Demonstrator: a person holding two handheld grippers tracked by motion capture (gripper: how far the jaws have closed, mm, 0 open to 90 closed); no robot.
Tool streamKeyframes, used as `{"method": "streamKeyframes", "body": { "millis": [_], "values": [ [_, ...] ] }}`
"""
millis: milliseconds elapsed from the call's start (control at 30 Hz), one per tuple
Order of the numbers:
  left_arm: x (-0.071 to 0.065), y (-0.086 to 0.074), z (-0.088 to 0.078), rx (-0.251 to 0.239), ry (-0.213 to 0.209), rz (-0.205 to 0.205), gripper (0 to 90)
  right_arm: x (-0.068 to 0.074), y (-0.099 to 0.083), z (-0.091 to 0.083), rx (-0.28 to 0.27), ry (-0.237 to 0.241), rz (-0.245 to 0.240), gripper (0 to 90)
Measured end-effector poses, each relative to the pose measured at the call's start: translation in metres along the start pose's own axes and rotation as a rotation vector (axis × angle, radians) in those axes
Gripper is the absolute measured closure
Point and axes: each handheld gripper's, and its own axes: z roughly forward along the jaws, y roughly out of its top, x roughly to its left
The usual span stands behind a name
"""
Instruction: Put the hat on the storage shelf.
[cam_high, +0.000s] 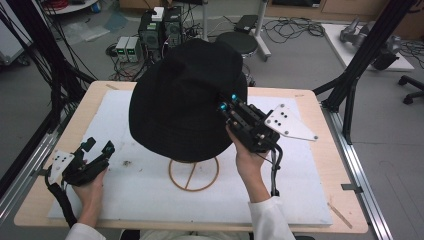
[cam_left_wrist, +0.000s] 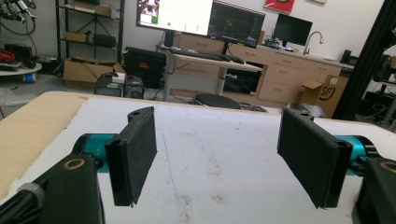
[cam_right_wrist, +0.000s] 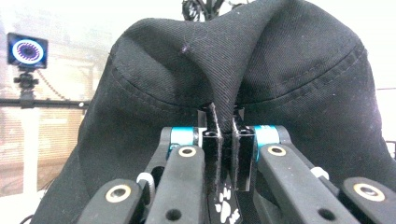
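Two grippers: right gripper (cam_high: 226, 106) fingers pinch the black hat (cam_high: 185, 100) on its stand (cam_high: 194, 174); left gripper (cam_high: 97, 148) fingers wide.

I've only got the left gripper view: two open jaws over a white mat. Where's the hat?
Observer: The black hat sits on a wire stand at the middle of the table, in front of the person.
Operator: Right gripper on it?
Observer: Yes. The right gripper is shut on a fold of the hat's fabric, pinched between its jaws.
Operator: Which side of the hat?
Observer: In the high view the right gripper grips the hat's right side, near the brim.
Operator: And my left one?
Observer: The left gripper is low at the mat's left edge, well clear of the hat.
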Motion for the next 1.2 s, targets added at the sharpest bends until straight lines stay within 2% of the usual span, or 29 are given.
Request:
{"method": "streamKeyframes", "body": {
  "millis": [333,700,1033,1200],
  "values": [
    [0.000,0.000,0.000,-0.002,0.002,0.002,28.4,0.011,-0.019,0.005,0.068,0.036,0.007,86.0],
    [-0.001,0.000,0.000,0.004,0.001,0.006,28.4,0.012,-0.036,0.003,0.128,0.030,0.006,86.0],
    [-0.001,0.000,0.000,0.003,-0.001,0.005,28.4,0.009,-0.047,-0.001,0.148,0.015,0.029,85.8],
    [0.000,0.000,0.000,-0.001,0.002,0.000,28.4,0.009,-0.048,-0.003,0.166,0.014,0.015,85.6]
  ]
}}
